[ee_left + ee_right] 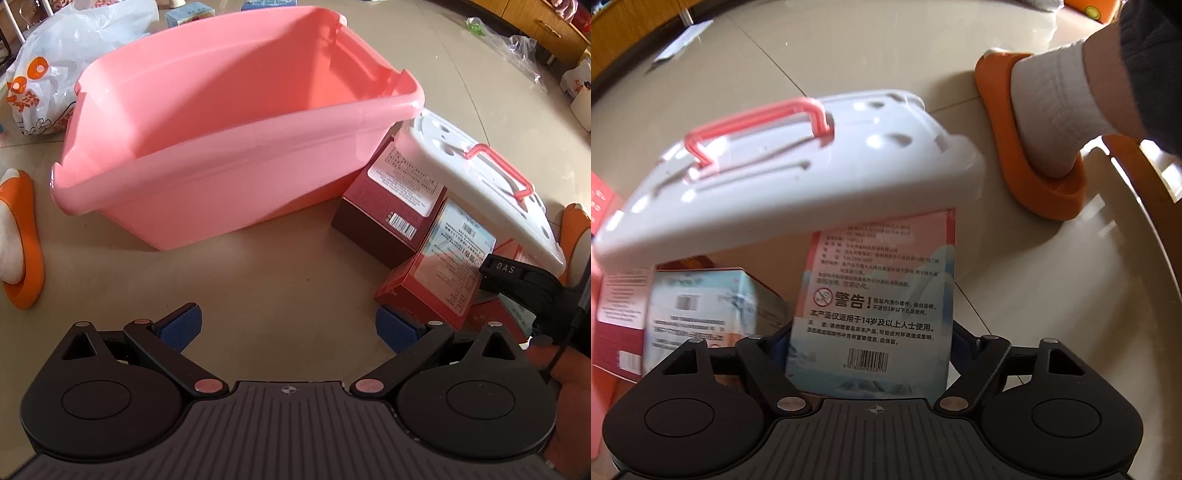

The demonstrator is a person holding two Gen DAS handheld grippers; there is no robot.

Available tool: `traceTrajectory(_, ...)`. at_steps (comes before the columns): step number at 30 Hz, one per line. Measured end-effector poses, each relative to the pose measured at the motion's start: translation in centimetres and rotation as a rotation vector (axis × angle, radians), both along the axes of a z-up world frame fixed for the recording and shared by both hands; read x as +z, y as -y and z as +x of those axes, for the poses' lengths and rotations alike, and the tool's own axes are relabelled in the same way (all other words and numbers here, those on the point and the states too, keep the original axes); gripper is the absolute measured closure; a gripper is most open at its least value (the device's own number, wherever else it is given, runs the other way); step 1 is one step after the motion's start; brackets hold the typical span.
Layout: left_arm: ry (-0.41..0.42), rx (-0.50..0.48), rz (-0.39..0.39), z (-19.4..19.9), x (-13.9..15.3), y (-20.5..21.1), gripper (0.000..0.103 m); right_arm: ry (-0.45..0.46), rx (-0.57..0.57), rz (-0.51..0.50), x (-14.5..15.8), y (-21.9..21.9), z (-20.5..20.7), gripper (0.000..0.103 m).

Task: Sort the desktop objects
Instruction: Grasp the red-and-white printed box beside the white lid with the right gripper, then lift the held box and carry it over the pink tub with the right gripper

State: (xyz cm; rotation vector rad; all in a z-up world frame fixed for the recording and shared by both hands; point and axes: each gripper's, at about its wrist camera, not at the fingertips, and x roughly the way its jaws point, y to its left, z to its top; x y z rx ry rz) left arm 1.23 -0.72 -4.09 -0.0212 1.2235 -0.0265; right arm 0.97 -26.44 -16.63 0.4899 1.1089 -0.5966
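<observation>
Under white lid [783, 192] (blurred): half-hidden boxes [713, 317]

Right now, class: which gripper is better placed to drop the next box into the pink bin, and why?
The right gripper: its jaws already clamp the box with the warning label. The left gripper is open, holding nothing, facing the pink bin.

Beige tiled floor [280, 266]: pink bin [229, 147], boxes [388, 206], plastic bag [62, 70].
</observation>
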Motion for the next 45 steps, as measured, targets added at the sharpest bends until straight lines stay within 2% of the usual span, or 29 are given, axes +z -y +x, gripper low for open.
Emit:
traceTrajectory(5, -0.023, -0.007, -0.002, 0.2, -0.4, 0.0, 0.000, 0.025, -0.038, 0.018, -0.3, 0.4, -0.3, 0.029)
traceTrajectory(12, -0.022, -0.014, -0.007, -0.1, -0.1, 0.0, 0.000, -0.009, 0.021, 0.014, 0.5, 0.0, -1.2, 0.036)
traceTrajectory(21, -0.020, -0.007, 0.014, -0.7, 1.0, -0.5, 0.000, -0.051, 0.056, 0.062, 1.8, -0.9, -4.3, 0.036)
traceTrajectory(31, -0.024, 0.009, 0.019, -1.5, 1.8, -1.5, 0.000, -0.073, 0.187, 0.045, 5.2, -3.1, -6.7, 0.036)
traceTrajectory(39, 0.013, 0.039, -0.022, -1.8, 3.6, -2.7, 0.000, 0.059, 0.350, -0.031, 10.9, -5.9, -5.7, 0.036)
traceTrajectory(45, 0.110, 0.039, -0.040, -1.7, 6.5, -3.3, 0.000, 0.161, 0.474, -0.090, 15.2, -8.0, -4.9, 0.036)
